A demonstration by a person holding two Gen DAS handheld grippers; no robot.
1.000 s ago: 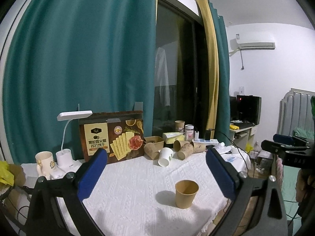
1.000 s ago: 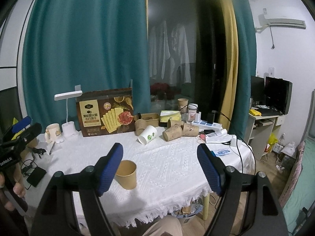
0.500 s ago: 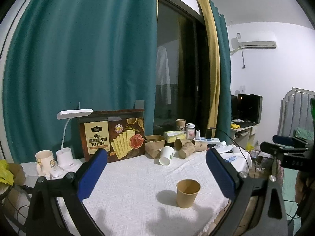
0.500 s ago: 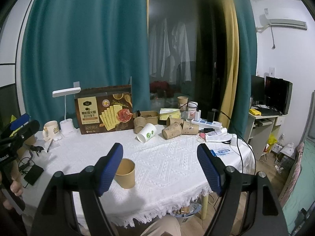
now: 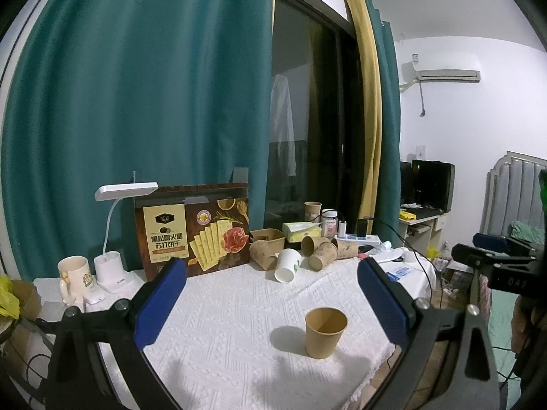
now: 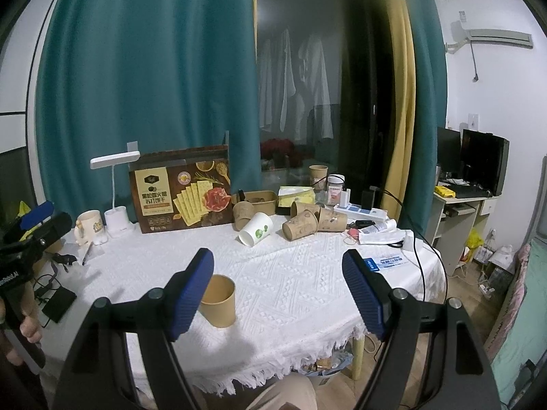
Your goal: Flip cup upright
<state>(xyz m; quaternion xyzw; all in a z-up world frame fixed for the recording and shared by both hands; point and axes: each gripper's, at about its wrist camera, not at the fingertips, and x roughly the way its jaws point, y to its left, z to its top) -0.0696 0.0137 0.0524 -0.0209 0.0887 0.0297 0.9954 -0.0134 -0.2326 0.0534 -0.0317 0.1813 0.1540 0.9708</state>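
Note:
A plain brown paper cup point(image 5: 324, 332) stands upright, mouth up, on the white tablecloth point(image 5: 232, 311) near the front edge. It also shows in the right wrist view point(image 6: 220, 300), partly behind the left finger. My left gripper point(image 5: 271, 302) is open and empty, held back from the cup. My right gripper point(image 6: 278, 292) is open and empty, above the table's front edge, with the cup just beyond its left finger point(image 6: 189, 294).
At the back stand a cracker box point(image 5: 193, 234), a white desk lamp point(image 5: 116, 235), a mug point(image 5: 73, 273) and several paper cups lying on their sides, among them a white one point(image 5: 288, 264). A power strip and cables point(image 6: 362, 212) lie at the back right.
Both grippers have drawn back a little from the table; the cup stands where it was. Jaws stay open.

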